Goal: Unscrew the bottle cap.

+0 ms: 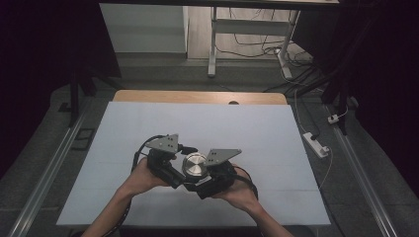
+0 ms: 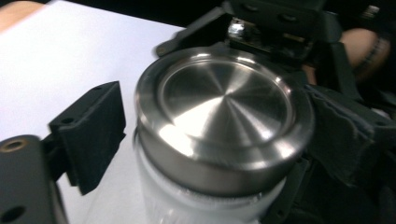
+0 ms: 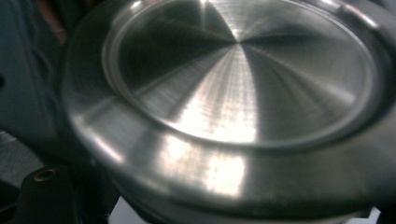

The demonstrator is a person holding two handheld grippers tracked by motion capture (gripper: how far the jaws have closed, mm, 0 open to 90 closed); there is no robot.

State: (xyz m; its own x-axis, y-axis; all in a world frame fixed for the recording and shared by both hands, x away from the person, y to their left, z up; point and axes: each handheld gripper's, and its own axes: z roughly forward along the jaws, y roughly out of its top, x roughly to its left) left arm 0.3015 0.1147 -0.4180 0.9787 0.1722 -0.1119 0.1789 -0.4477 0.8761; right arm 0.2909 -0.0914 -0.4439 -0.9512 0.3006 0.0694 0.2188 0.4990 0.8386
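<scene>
We see a jar (image 1: 194, 167) with a brushed steel lid (image 2: 224, 116) standing on the white table cover (image 1: 257, 133), near its front edge, between both grippers. Left gripper (image 1: 170, 165): jaws apart either side of the lid, one pad (image 2: 91, 133) clear of it, the other hard to judge. Right gripper (image 1: 215, 175): pressed close against the lid (image 3: 243, 93), but we cannot tell whether it grips.

In the high view, the jar (image 1: 194, 167) below its metal lid (image 1: 194, 163) is hidden between the 2 grippers, and their jaws cannot be made out. In the left gripper view, the jar body (image 2: 196, 205) is cut off by the bottom edge. In the right gripper view, the lid (image 3: 233, 93) is cropped on 3 sides and slightly blurred.
</scene>
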